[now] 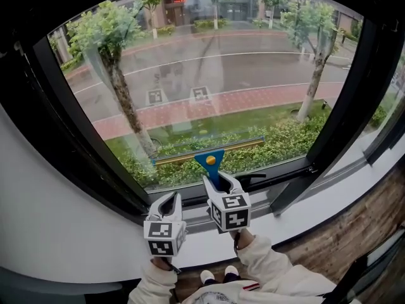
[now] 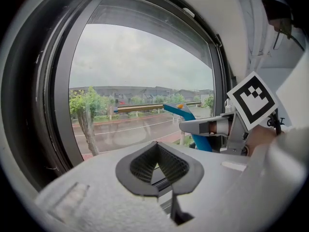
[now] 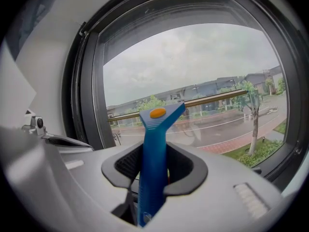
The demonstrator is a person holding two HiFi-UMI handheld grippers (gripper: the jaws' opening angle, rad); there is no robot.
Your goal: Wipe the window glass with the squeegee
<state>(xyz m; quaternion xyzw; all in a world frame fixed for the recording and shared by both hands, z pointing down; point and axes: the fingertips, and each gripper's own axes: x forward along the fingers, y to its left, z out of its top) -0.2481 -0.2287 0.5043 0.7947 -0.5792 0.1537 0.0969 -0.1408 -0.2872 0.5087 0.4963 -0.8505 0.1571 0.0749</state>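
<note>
The squeegee has a blue handle with an orange dot and a long yellowish blade, which lies across the lower part of the window glass. My right gripper is shut on the blue handle, which stands upright between its jaws in the right gripper view. My left gripper hovers just left of it over the sill, shut with nothing between its pads. The left gripper view shows the squeegee and the right gripper off to its right.
A black window frame surrounds the glass, with a dark latch handle on its bottom rail. A white sill runs below and a white wall stands at the left. Trees, a hedge and a road lie outside.
</note>
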